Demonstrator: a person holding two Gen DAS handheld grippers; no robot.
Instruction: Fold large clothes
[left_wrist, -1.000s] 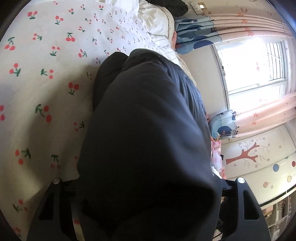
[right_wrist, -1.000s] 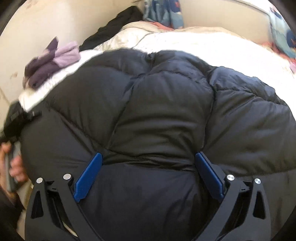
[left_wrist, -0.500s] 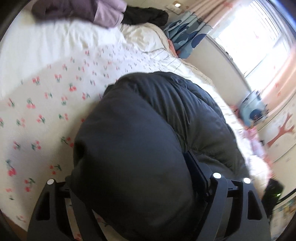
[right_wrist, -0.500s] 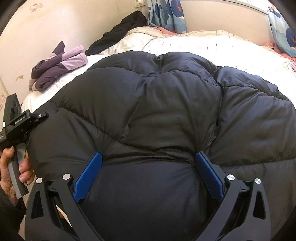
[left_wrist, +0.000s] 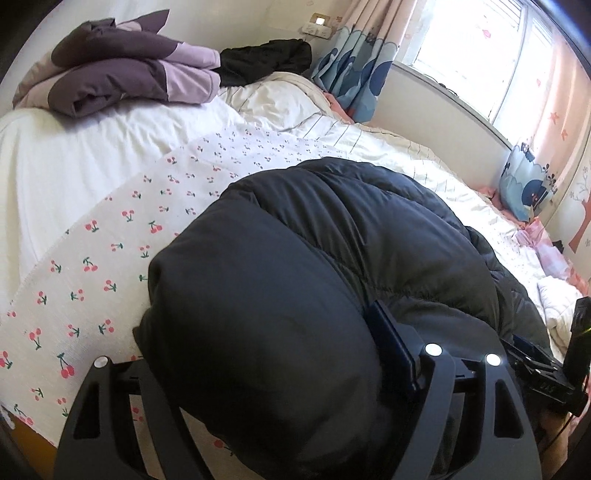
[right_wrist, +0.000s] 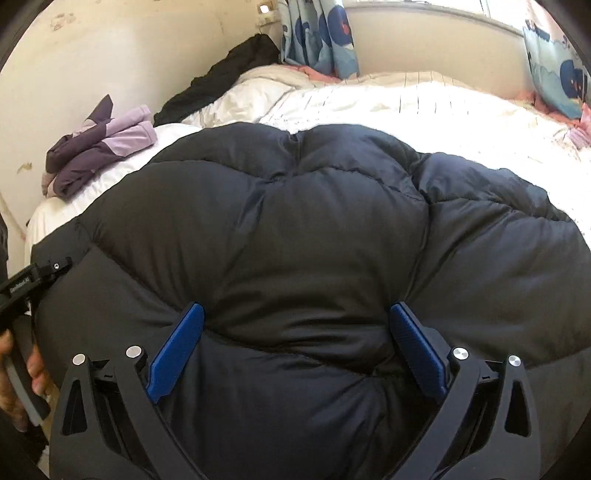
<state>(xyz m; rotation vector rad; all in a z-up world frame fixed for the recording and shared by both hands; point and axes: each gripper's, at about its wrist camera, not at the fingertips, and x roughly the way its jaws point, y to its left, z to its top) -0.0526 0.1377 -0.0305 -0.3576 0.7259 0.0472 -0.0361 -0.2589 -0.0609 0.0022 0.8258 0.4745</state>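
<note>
So the left gripper (left_wrist: 280, 376) has swung round a lot in the last second: its view went from staring down at the cherry sheet (left_wrist: 92, 266) to looking across the bed at the window (left_wrist: 476, 55). Its jaws have just been opening wider, with a fat bulge of the black jacket (right_wrist: 314, 240) filling the gap between them, the right pad (left_wrist: 391, 347) pressed into the fabric, so it's holding a thick wad. The right gripper (right_wrist: 295, 350) hasn't budged, both blue pads (right_wrist: 177, 350) sunk into the padding, also clamped on the jacket. The jacket sits on the near edge of the bed, puffed up. My guess is the fold is being carried over and needs flattening next. Around it: a folded purple jacket (left_wrist: 122, 74) and a dark garment (left_wrist: 262, 59) at the far end, well apart, plus a rumpled white duvet (left_wrist: 369, 140) just behind, which might crowd the fold.
</note>
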